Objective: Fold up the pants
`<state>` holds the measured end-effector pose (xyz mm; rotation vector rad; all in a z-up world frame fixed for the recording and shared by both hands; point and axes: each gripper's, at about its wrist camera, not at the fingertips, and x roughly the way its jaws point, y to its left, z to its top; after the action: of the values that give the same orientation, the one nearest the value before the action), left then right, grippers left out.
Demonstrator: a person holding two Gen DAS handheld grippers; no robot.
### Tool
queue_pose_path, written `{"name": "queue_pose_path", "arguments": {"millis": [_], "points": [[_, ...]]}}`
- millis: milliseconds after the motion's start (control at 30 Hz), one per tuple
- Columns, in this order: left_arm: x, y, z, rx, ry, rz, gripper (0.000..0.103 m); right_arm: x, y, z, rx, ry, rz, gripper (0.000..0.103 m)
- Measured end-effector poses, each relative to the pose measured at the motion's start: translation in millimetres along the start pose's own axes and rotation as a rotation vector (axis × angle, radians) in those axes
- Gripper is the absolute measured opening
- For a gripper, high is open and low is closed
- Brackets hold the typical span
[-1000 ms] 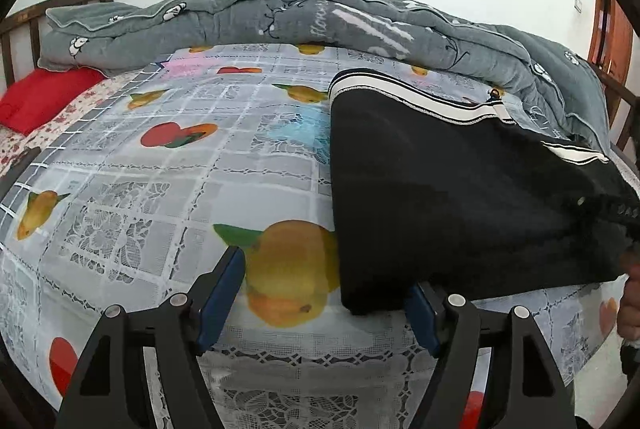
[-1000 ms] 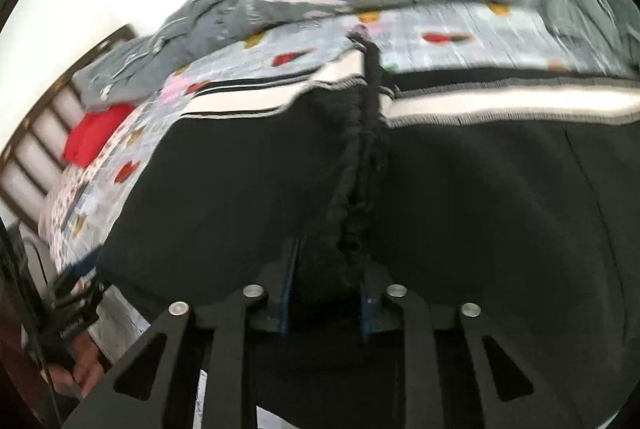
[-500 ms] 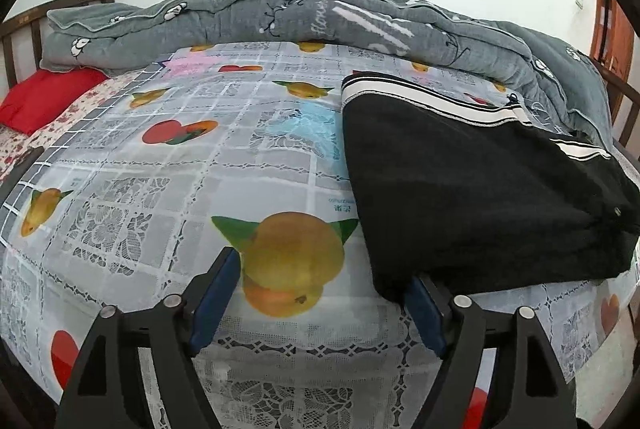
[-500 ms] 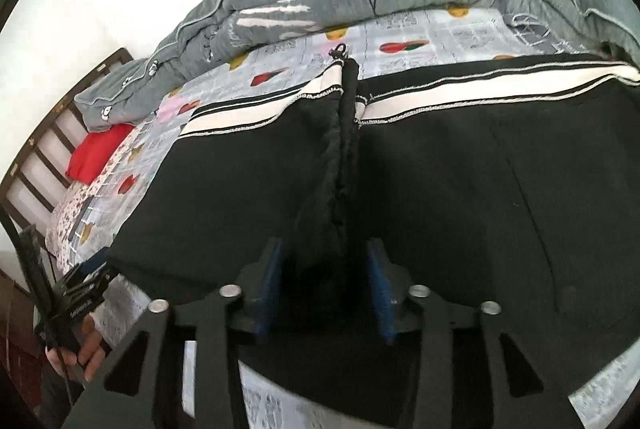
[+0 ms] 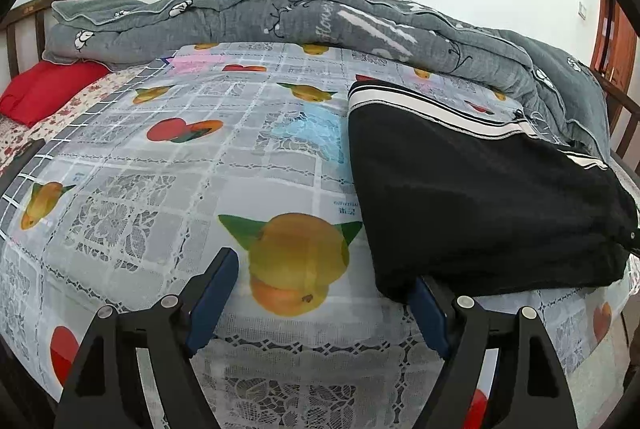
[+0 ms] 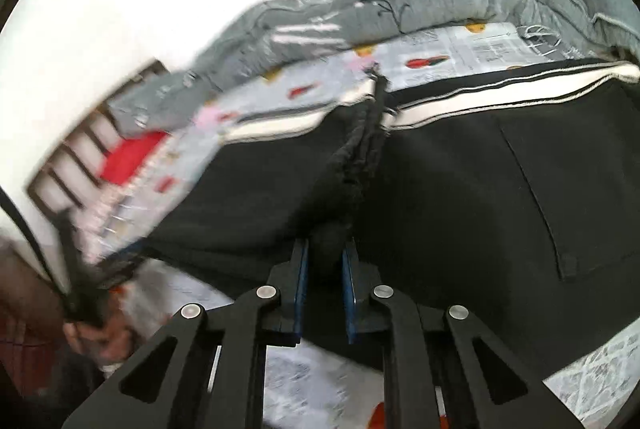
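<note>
1. Currently, left wrist view: left tongs (image 5: 322, 295) gape wide and grip nothing, low over the bed (image 5: 168, 189). The pants (image 5: 472, 205) lie folded on the bed's right side, near corner touching the right pad.
2. Right wrist view: right tongs (image 6: 324, 271) have just been closing and now pinch a bunched ridge of pants (image 6: 460, 197) fabric; frame is blurred.
3. Advice: keep that pinch firm, carry the fold low and slow, use the left tongs to pin the near corner.

You see a bedcover (image 5: 160, 181) printed with fruit, a grey quilt (image 5: 280, 9) bunched along its far edge, a red pillow (image 5: 48, 89) at the left by the wooden headboard (image 5: 24, 17).
</note>
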<state>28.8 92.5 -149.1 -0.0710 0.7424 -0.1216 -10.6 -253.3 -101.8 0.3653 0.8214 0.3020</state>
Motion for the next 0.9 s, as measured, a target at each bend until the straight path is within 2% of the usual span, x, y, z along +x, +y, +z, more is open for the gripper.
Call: {"name": "queue_pose_path", "arguments": {"millis": [100,200,267,433,467,533,700,833,900], "points": [[2,-3,-1,0.014,-0.001,0.013,0.081,24,-2,-18,-0.013,0.087,-0.062,0.016],[1,-2,-1,0.019,0.002,0.014,0.081,22,0,-19,-0.006,0.078,-0.061,0.018],[-1,0,-2,0.020,-0.002,0.000,0.081,15,0,-14,-0.010,0.077,-0.051,0.025],[-15,9,-10,0.012,-0.038,-0.082,0.080,-15,2,2,-0.098,0.003,-0.114,0.027],[-17,10,-11,0.010,-0.042,-0.087,0.080,-20,5,6,-0.120,-0.031,-0.144,0.028],[-24,12,-12,-0.001,-0.059,-0.093,0.080,-22,7,13,-0.129,-0.055,-0.146,0.031],[-33,5,0,0.012,-0.089,-0.061,0.080,2,14,23,-0.132,-0.041,-0.124,0.031],[-22,-11,17,0.027,-0.084,-0.028,0.080,29,7,7,-0.132,0.031,-0.208,0.032],[-12,-21,23,0.047,-0.061,0.004,0.080,29,3,-1,-0.107,0.030,-0.185,0.033]]}}
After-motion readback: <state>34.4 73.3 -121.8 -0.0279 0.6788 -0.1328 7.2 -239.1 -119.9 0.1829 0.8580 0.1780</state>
